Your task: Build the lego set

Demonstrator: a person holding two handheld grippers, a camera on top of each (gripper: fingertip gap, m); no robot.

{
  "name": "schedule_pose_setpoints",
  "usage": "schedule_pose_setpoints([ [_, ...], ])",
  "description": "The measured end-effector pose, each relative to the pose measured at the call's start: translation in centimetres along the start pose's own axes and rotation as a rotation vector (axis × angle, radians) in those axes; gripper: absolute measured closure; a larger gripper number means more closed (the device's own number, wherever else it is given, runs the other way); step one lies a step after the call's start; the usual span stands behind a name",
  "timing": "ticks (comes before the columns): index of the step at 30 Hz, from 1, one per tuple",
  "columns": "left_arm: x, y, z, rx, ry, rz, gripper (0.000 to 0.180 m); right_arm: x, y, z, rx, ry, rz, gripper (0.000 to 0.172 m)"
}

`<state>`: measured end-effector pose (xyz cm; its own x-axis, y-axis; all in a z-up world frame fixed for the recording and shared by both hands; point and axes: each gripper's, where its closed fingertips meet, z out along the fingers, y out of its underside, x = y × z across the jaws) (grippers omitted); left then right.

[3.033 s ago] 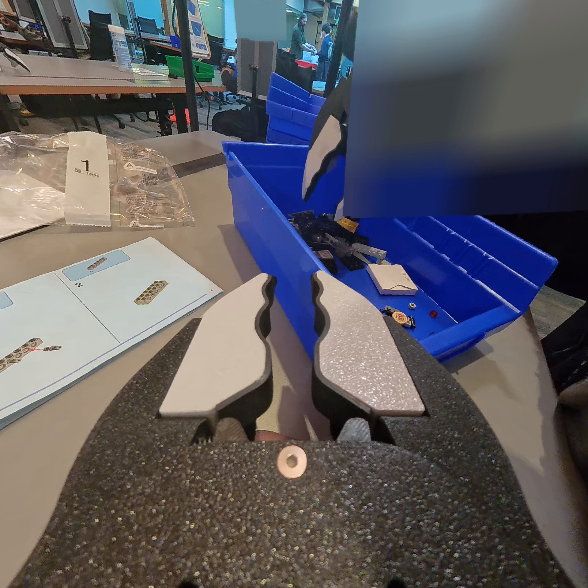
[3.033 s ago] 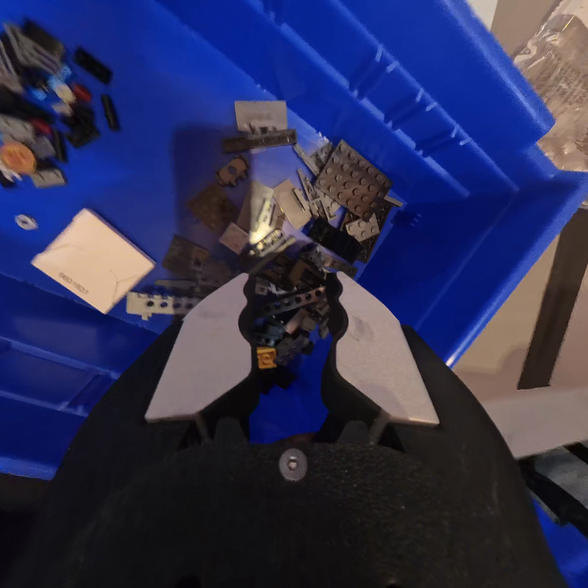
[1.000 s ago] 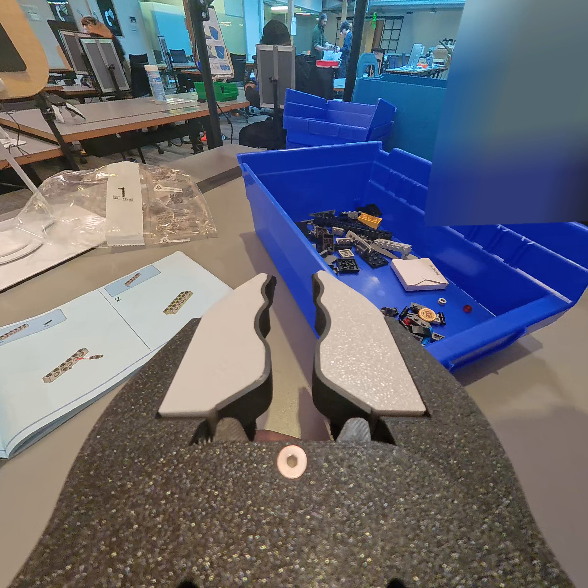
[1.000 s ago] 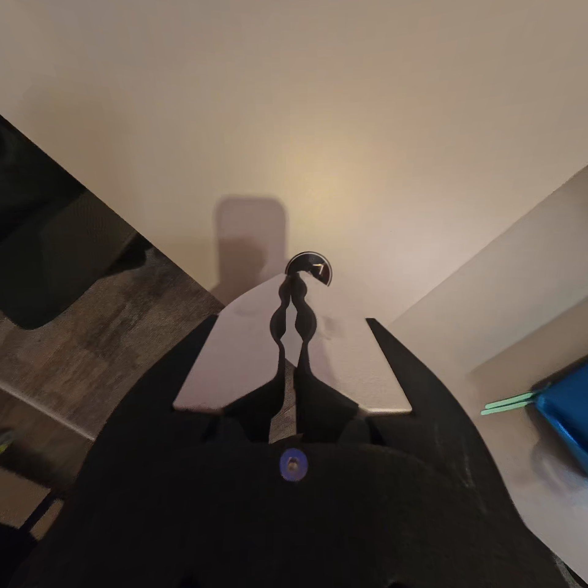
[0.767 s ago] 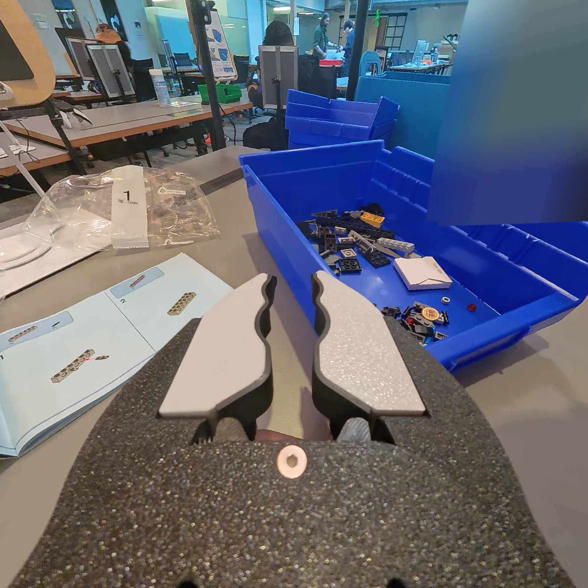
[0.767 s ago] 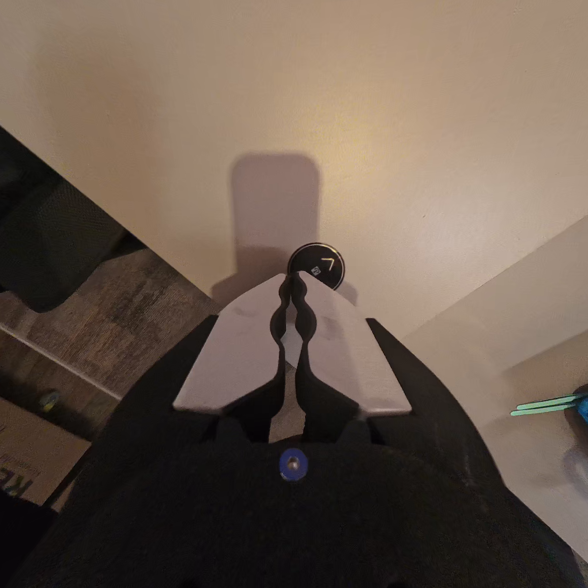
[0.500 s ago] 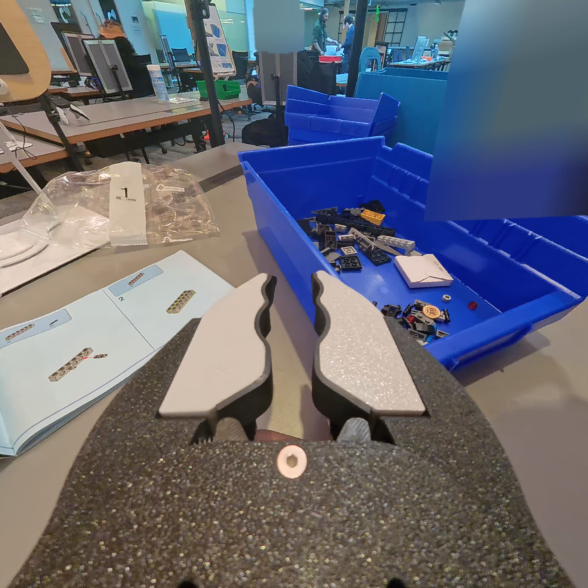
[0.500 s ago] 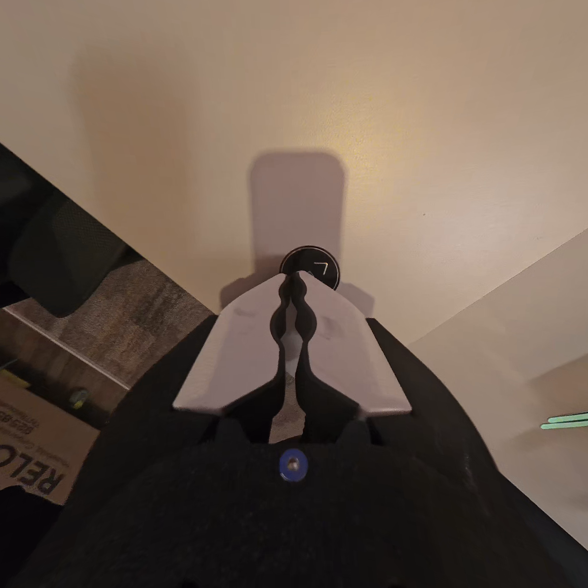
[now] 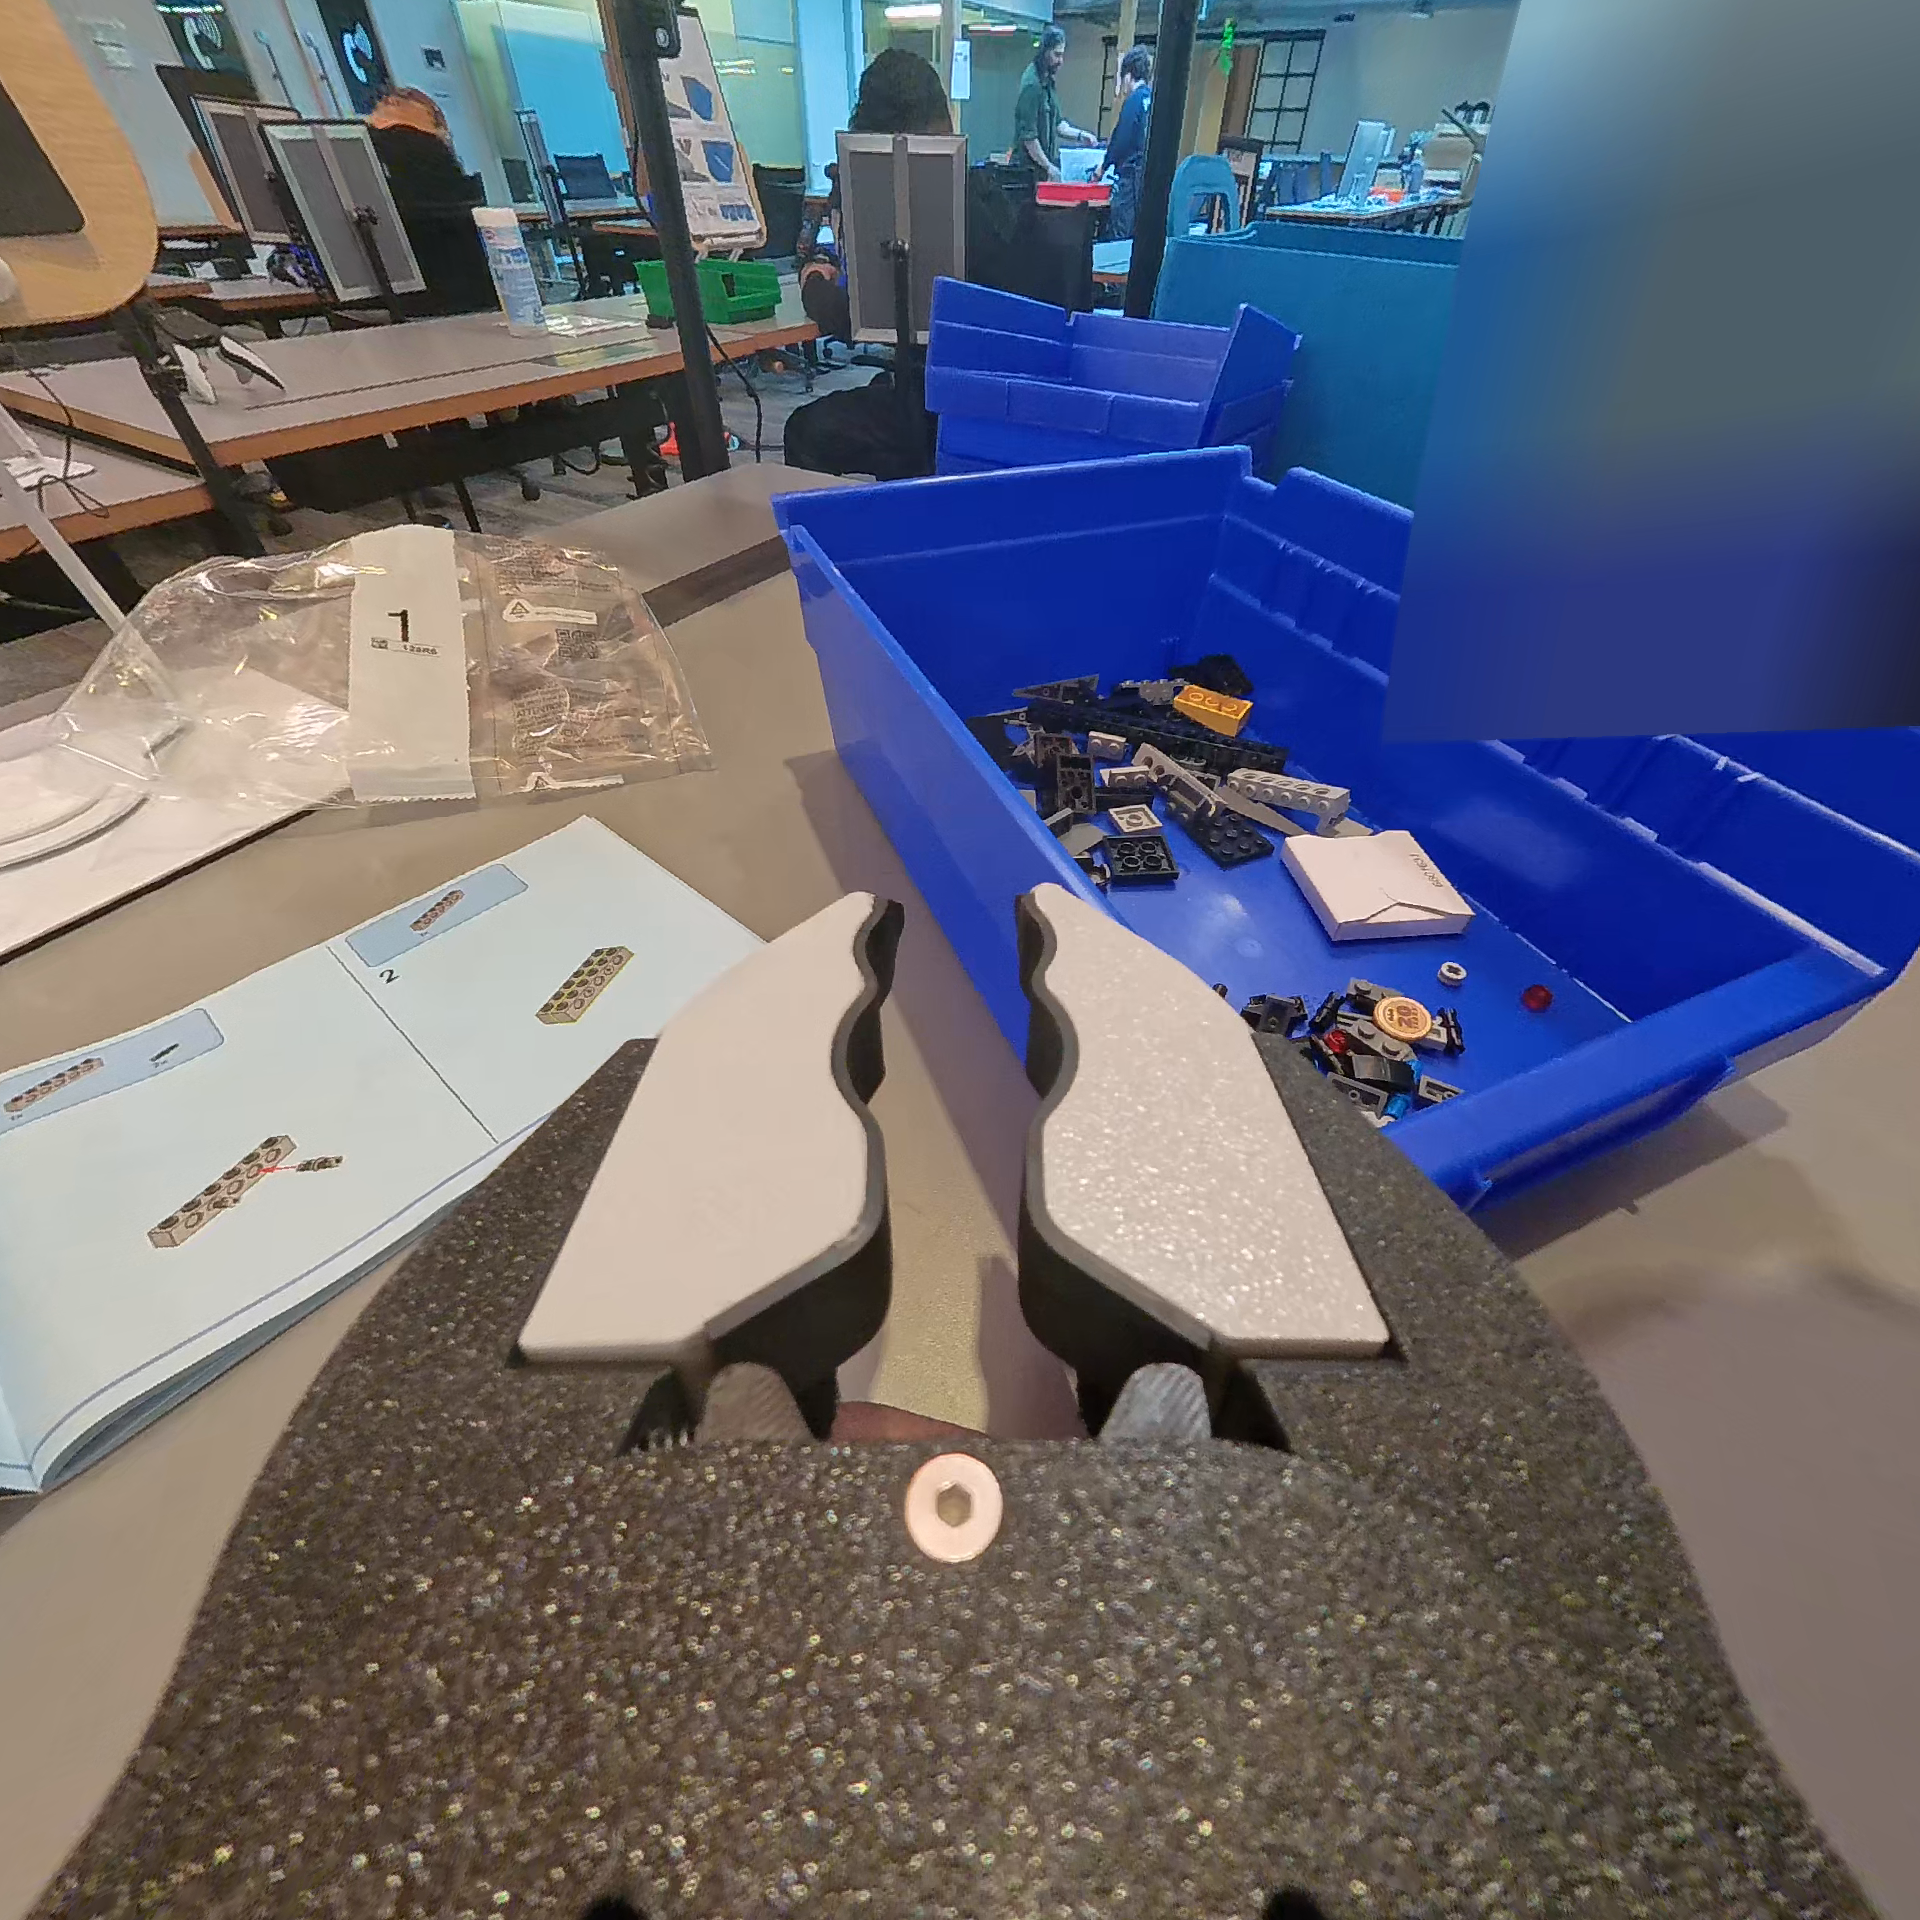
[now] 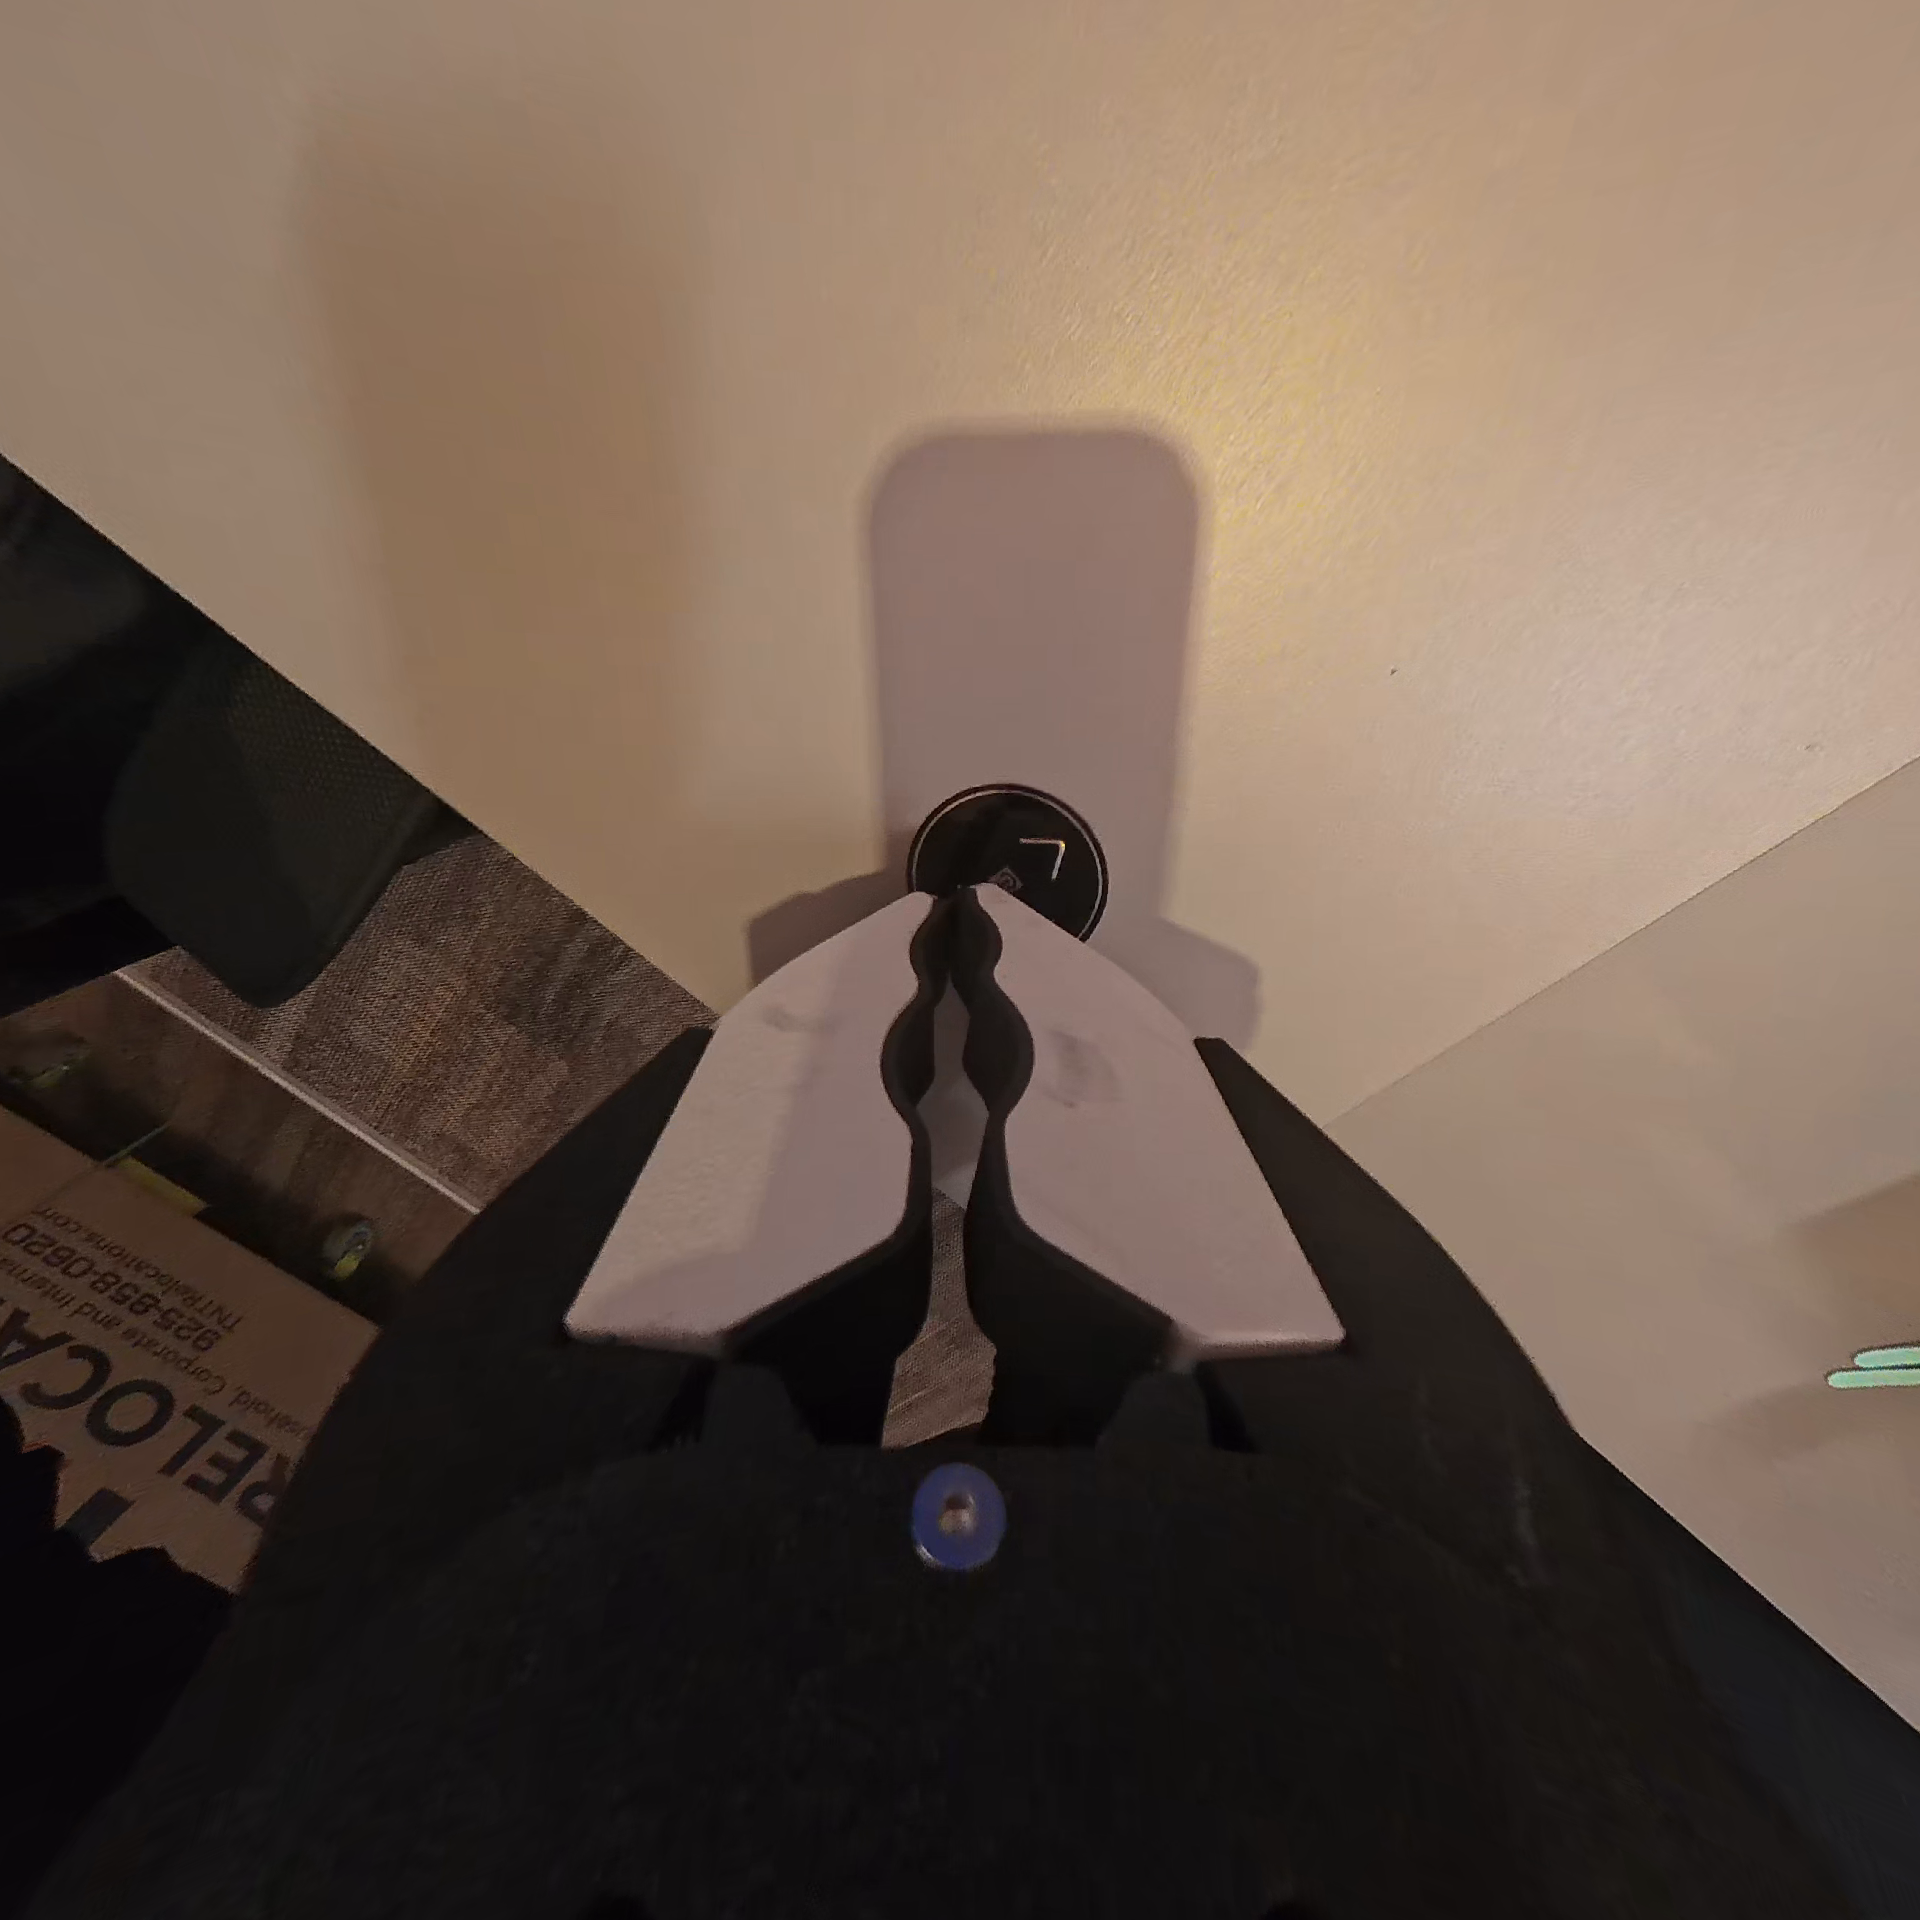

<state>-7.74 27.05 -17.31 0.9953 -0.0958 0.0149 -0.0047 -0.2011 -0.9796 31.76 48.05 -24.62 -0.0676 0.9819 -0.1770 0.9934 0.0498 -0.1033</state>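
Observation:
My left gripper (image 9: pixel 956 914) is open and empty. It hovers over the grey table beside the near left wall of a blue bin (image 9: pixel 914 748). The bin holds several loose dark and grey bricks (image 9: pixel 1153 790), an orange brick (image 9: pixel 1210 709) and a small white packet (image 9: pixel 1371 883). My right gripper (image 10: pixel 954 902) is shut on the edge of a small black round disc (image 10: pixel 1023 852) with a thin white mark. It holds the disc above a pale tabletop (image 10: pixel 935 312), near the table's edge.
An open light-blue instruction booklet (image 9: pixel 312 1091) and a clear plastic bag (image 9: pixel 416 665) lie left of the bin. More blue bins (image 9: pixel 1091 384) are stacked behind. In the right wrist view, carpet and a cardboard box (image 10: pixel 135 1299) lie below the table's edge.
Three seconds ago my right gripper was open over the bricks in the bin. It now stands shut on the black disc and has drifted away from the bin. My left gripper has barely moved.

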Motion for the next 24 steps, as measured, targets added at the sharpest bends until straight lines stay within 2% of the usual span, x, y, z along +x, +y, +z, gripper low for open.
schedule_pose_setpoints([
  [8, 0.2, -0.2, -0.1, 0.002, -0.003, 0.017, 0.157, 0.0, -0.2, -0.3, 0.008, 0.000, -0.008, 0.172],
  [12, 0.1, -0.1, -0.1, 0.000, -0.006, 0.020, 0.158, 1.8, -1.0, -1.3, 0.042, 0.139, -0.058, 0.172],
  [24, 0.3, 0.3, 0.1, -0.024, -0.007, 0.048, 0.156, 1.6, -1.2, -0.8, -0.007, 0.109, -0.050, 0.172],
])
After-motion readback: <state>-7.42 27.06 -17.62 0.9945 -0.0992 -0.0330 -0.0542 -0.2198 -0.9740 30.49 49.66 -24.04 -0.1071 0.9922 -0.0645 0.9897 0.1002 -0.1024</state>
